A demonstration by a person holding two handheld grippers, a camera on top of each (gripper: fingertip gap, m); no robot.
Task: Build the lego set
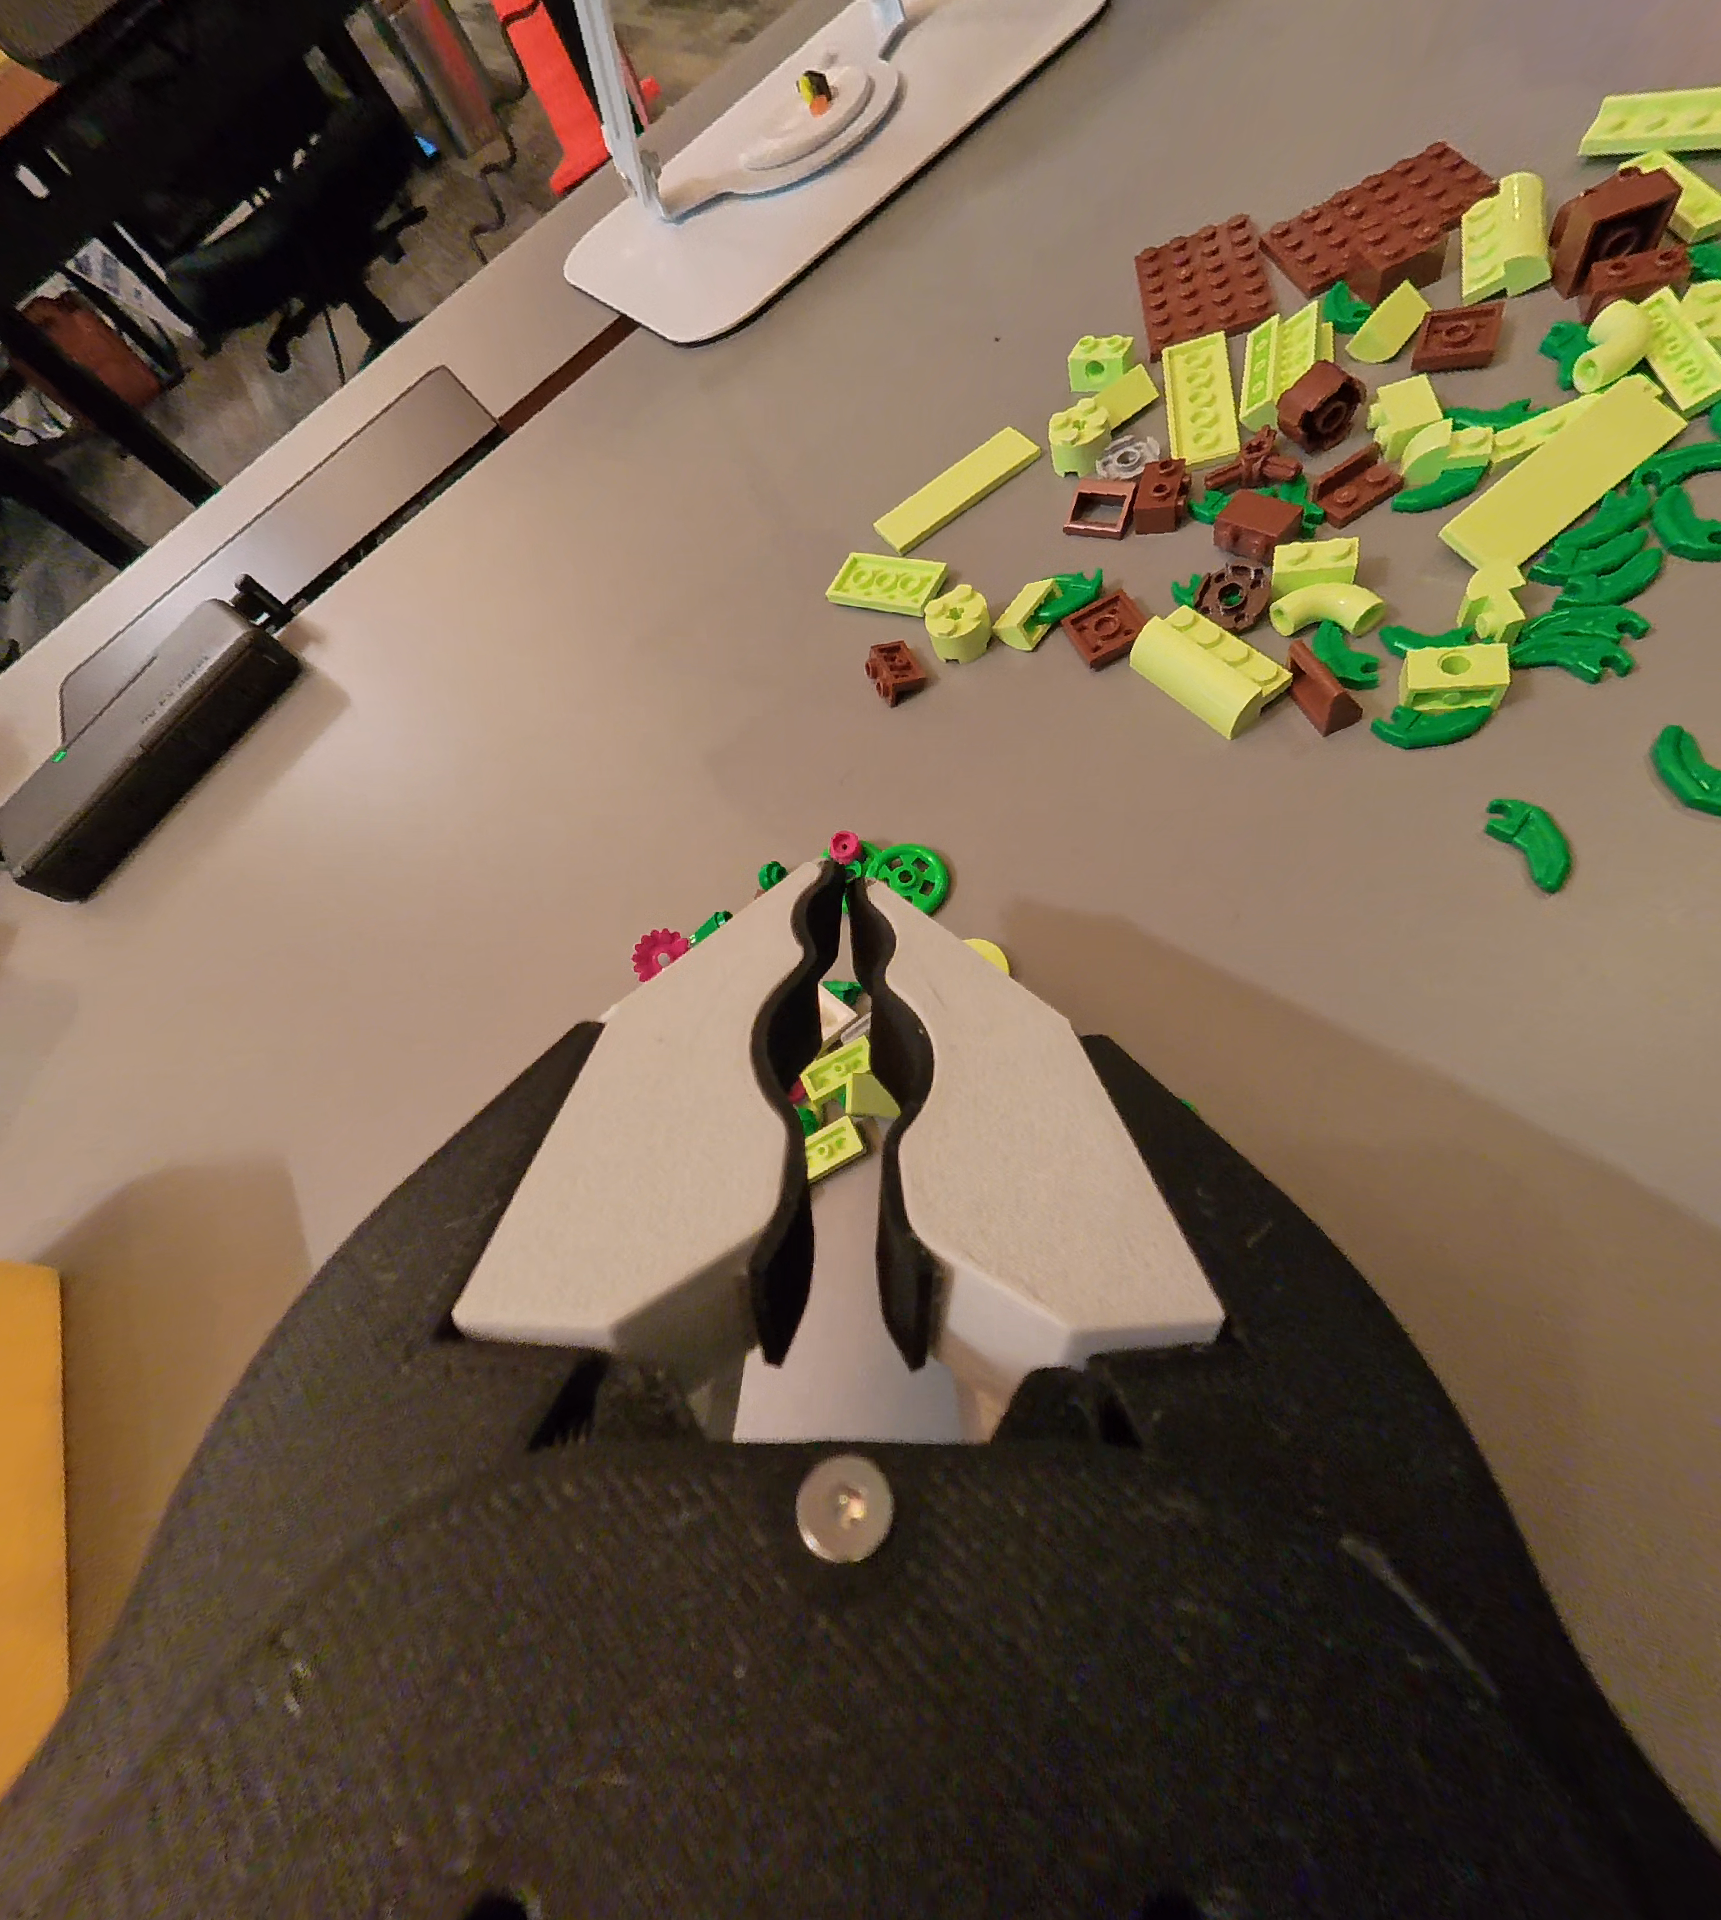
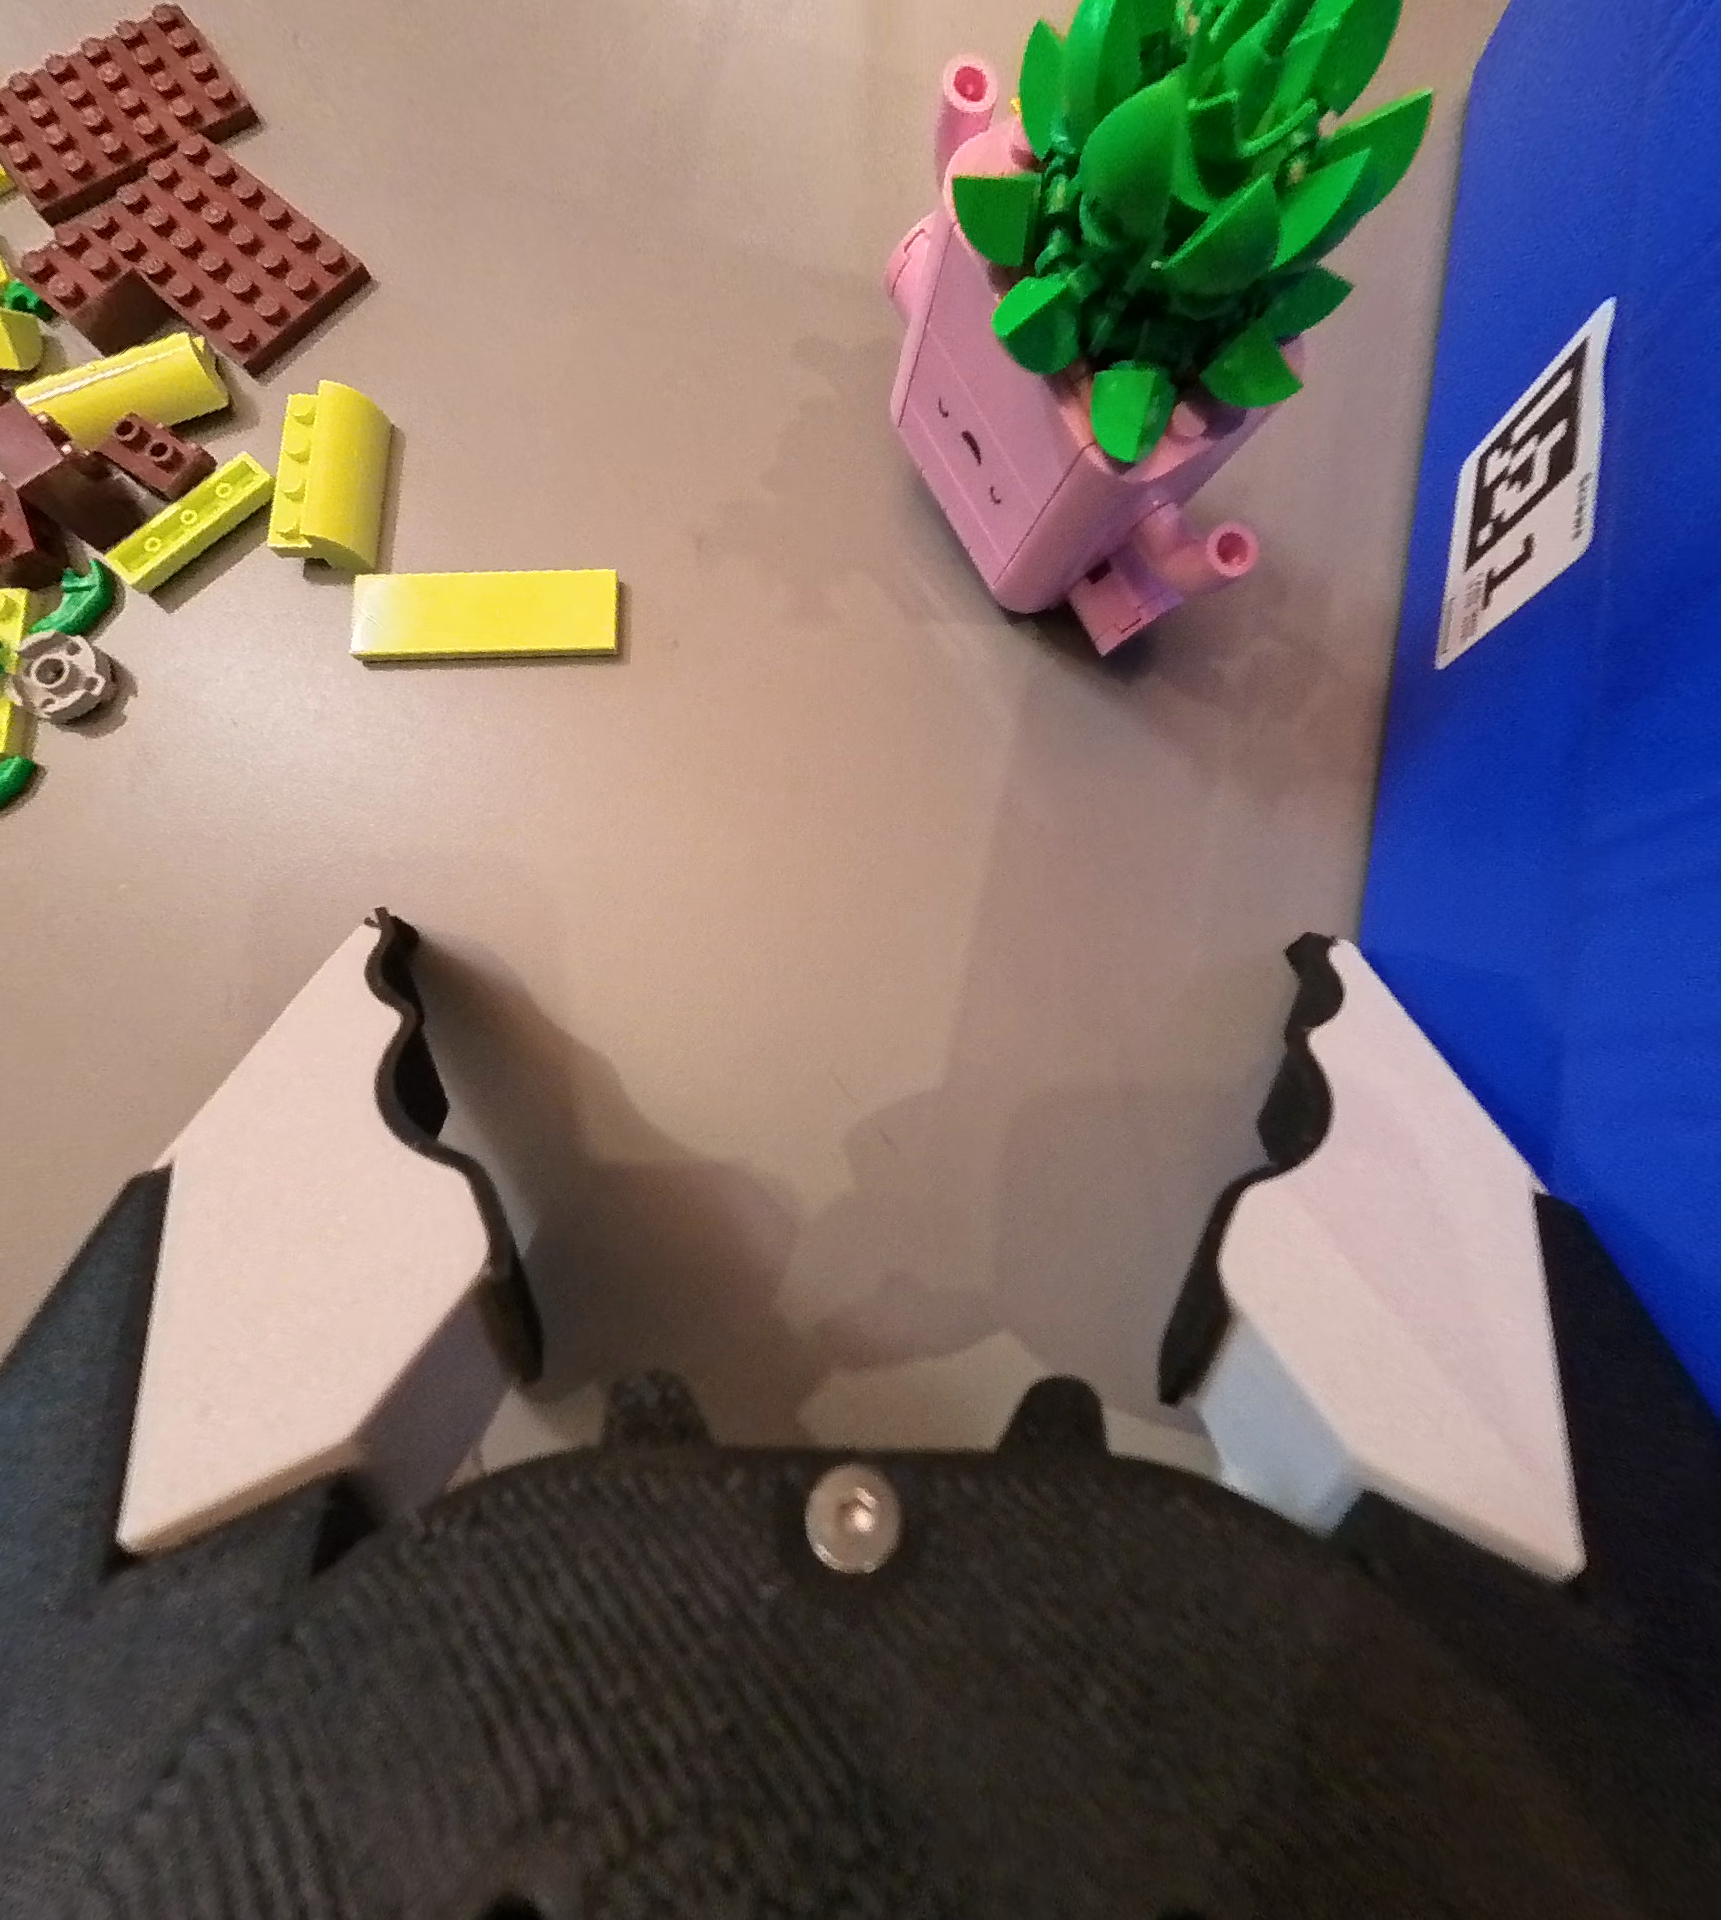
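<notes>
On the grey table (image 1: 523,727) the loose bricks (image 1: 1355,468) sprawl, sorted by nobody; finished pink planter (image 2: 1053,436) parked aside. My right gripper (image 2: 856,935) gapes empty, waiting. My left gripper (image 1: 848,871) pinches a tiny magenta stud (image 1: 842,847), tips nearly touching.

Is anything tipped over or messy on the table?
Yes. The pink plant pot with green leaves appears to lie tipped on its side, and loose bricks are scattered in a heap across the table.
</notes>
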